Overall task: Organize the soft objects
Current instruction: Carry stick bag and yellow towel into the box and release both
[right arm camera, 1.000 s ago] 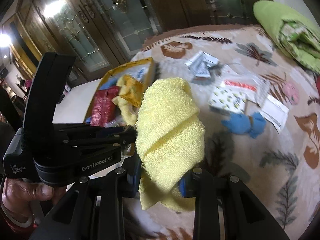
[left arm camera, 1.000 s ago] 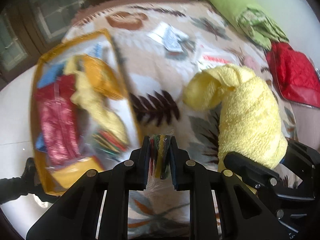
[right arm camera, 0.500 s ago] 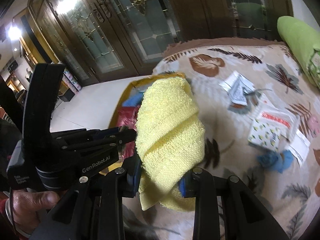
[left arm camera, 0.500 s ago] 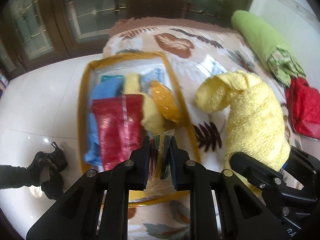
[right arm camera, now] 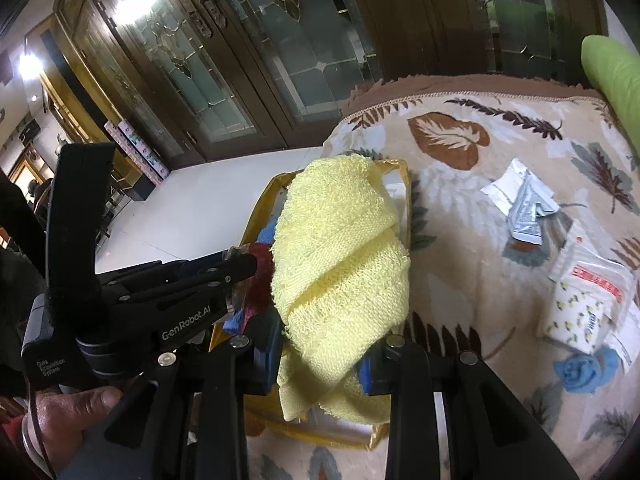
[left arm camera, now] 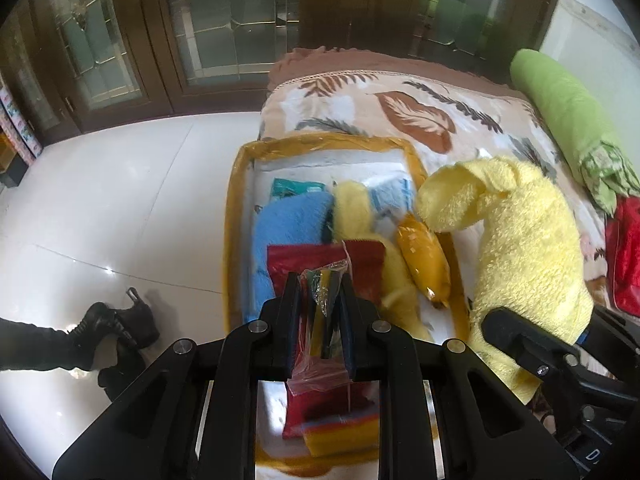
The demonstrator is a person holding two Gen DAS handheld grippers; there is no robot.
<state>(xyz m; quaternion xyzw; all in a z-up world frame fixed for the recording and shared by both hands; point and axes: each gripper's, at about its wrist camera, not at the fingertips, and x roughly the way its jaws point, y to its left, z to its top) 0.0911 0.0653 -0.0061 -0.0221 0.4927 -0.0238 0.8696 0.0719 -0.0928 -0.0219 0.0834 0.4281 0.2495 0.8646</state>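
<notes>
While clamped, jaws grip towel (right arm camera: 340,264).

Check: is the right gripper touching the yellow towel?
Touching. The right wrist view shows the right gripper clamped on the yellow towel, both pads pressed into it.

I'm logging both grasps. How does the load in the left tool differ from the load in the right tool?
The left tool pinches a thin clear plastic packet of multicoloured items; the right tool clamps a bulky yellow towel. The packet barely clears the fingertips, while the towel bulges well past them and droops below. Both are held over the yellow-trimmed storage bag.
</notes>
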